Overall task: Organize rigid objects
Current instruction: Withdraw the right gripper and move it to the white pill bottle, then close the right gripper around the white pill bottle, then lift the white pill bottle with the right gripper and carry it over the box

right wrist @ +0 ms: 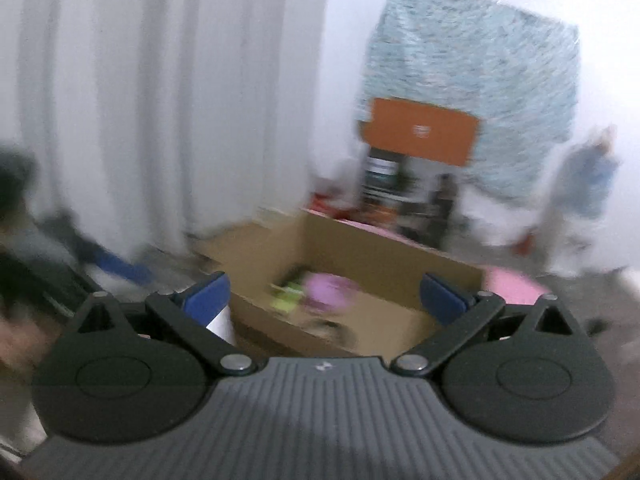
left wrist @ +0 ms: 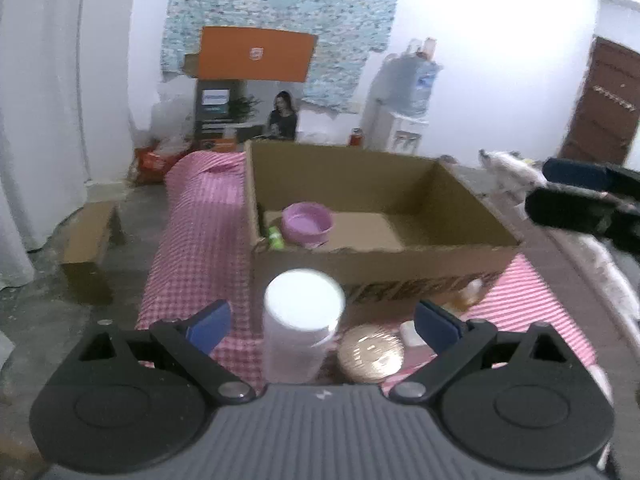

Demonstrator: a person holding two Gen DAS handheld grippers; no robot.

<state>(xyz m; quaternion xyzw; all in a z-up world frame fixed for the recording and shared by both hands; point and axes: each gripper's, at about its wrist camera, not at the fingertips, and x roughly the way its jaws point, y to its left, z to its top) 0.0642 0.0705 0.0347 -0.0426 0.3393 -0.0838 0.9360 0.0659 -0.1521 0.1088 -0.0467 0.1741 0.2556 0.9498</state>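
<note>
The white-capped jar (left wrist: 298,336) is framed between the wide-open, empty left gripper (left wrist: 322,324); light, stiff, slippery plastic is judged, best gripped mid-body.

The right gripper (right wrist: 324,300) is spread wide, nothing held.

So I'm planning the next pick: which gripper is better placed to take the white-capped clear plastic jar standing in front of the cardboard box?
Left. The left gripper is open with the white-capped clear plastic jar upright between its fingers. The right gripper is open too, but faces the brown cardboard box.

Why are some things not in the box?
The box holds only a pink bowl and something green. A white bottle, a gold lid and a small white block sit outside on the checked cloth. Nothing looks spilled or broken.
</note>
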